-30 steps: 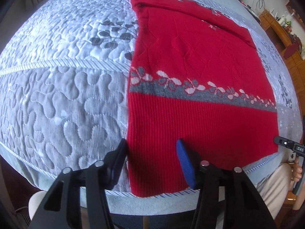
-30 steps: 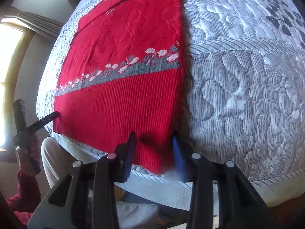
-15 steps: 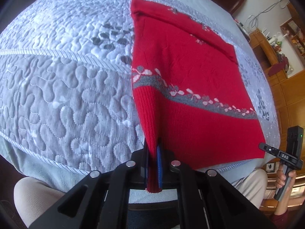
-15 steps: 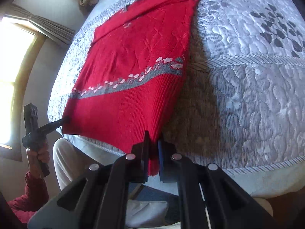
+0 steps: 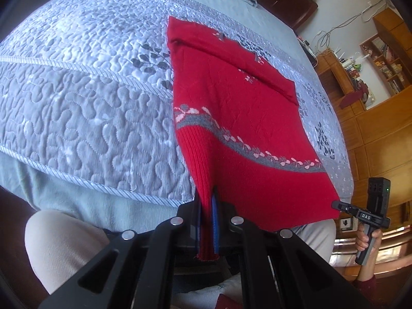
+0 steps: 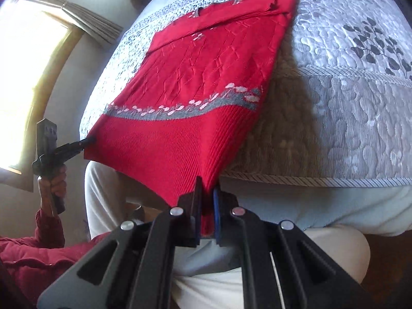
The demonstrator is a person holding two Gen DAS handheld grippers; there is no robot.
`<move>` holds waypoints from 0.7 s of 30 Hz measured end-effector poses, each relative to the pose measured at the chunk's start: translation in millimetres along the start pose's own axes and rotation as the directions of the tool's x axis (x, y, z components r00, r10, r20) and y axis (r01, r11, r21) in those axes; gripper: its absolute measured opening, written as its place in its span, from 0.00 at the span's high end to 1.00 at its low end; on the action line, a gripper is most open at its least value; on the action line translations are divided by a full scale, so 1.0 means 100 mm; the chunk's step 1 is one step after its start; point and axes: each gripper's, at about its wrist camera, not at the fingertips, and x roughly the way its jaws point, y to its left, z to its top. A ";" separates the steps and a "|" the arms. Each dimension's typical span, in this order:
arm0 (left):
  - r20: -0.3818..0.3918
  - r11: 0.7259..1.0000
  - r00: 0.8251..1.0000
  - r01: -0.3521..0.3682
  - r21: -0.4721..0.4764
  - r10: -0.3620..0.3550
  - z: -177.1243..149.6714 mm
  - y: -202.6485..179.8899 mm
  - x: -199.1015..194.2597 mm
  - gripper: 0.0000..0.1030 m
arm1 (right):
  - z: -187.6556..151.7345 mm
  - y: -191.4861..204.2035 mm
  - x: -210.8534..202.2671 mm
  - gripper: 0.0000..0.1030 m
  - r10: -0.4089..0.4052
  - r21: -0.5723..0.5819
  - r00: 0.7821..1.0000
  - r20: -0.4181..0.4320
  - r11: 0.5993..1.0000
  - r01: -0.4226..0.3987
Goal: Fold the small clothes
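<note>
I have the left hand-held gripper (image 5: 207,221) pinched on one bottom corner of the red sweater (image 5: 239,118), the ribbed hem squeezed between its fingers (image 5: 215,225) with a short stub of knit sticking out behind them. The right hand-held gripper (image 6: 206,213) is clamped the same way on the opposite bottom corner, pads tight against the cloth. Between the two grips the hem hangs in the air off the near edge of the bed (image 5: 77,118), while the upper part of the sweater lies flat on the grey quilted cover, its sleeves folded across the chest near the collar. A grey band with pale flowers (image 6: 185,108) runs across the knit above the ribbing. From the left camera I see the right hand (image 5: 367,237) on its handle at the far corner; from the right camera the left hand (image 6: 52,182), in a red sleeve (image 6: 33,247), beside a bright window (image 6: 23,82). A light trouser knee (image 5: 61,247) shows below the bed edge.
</note>
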 end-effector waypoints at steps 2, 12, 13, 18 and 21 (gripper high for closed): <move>0.000 1.000 1.000 -0.002 -0.008 0.002 0.11 0.00 0.05 0.94 | 0.06 -0.04 0.01 0.94 0.003 0.014 1.000 -0.004 1.000 -0.003; 0.017 0.997 1.000 -0.014 -0.071 0.015 1.19 0.03 0.56 0.94 | 1.25 -0.25 0.12 0.94 -0.025 0.068 1.000 -0.001 0.997 0.025; 0.015 0.997 1.000 -0.024 -0.078 0.025 1.31 0.04 0.63 0.94 | 1.38 -0.30 0.16 0.94 -0.030 0.081 1.000 -0.008 0.996 0.030; -0.055 0.988 0.996 -0.071 -0.134 0.065 1.85 0.19 1.16 0.88 | 2.07 -0.63 0.51 0.80 -0.044 0.176 0.997 -0.059 0.983 0.053; -0.064 0.981 0.990 -0.131 -0.144 0.123 2.00 0.30 1.28 0.69 | 2.26 -0.77 0.55 0.70 -0.130 0.213 0.991 -0.029 0.968 0.133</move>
